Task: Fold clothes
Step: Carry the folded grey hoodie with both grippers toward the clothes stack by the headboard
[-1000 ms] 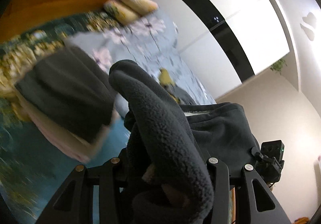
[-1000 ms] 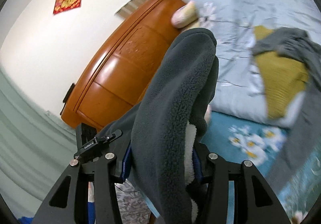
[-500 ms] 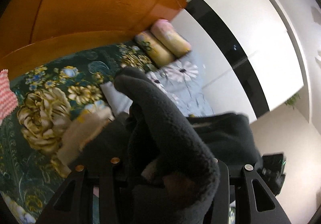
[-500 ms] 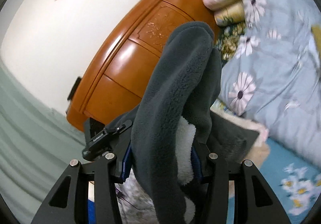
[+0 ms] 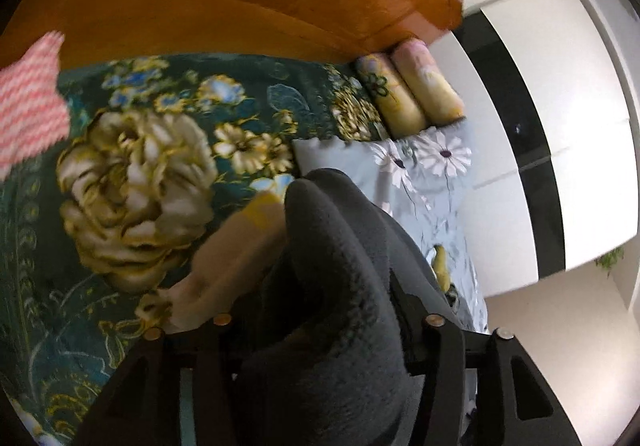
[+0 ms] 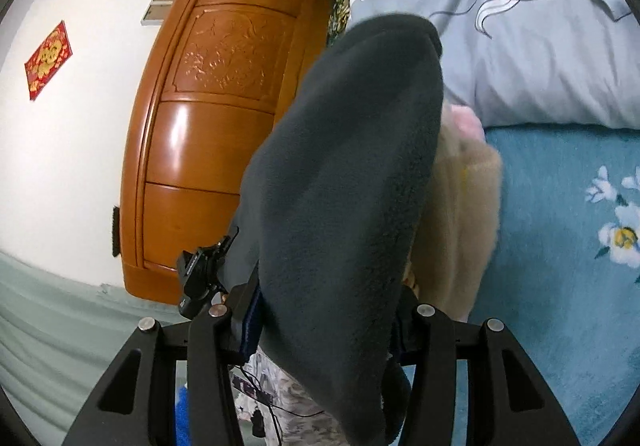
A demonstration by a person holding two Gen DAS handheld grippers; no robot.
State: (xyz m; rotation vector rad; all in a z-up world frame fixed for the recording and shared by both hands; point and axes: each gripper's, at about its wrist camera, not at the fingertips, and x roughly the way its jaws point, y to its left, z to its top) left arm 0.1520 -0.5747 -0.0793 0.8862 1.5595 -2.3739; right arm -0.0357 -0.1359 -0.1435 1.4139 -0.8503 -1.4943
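Both tools are pinching the same dark grey fleece: the left tool (image 5: 324,330) has a thick bunch of it wedged between its fingers, and the right tool (image 6: 320,322) is clamping another edge. The fleece (image 6: 344,182) is hanging in the air between them, off the bed. I reckon they're carrying a folded piece over to the beige pile (image 6: 460,214) at 2 o'clock in the right view. Next up it needs lowering flat onto that pile, both edges level, then letting go. Farther off, the flowery bedspread (image 5: 132,182), pillows (image 5: 408,90) and wooden headboard (image 6: 224,94).
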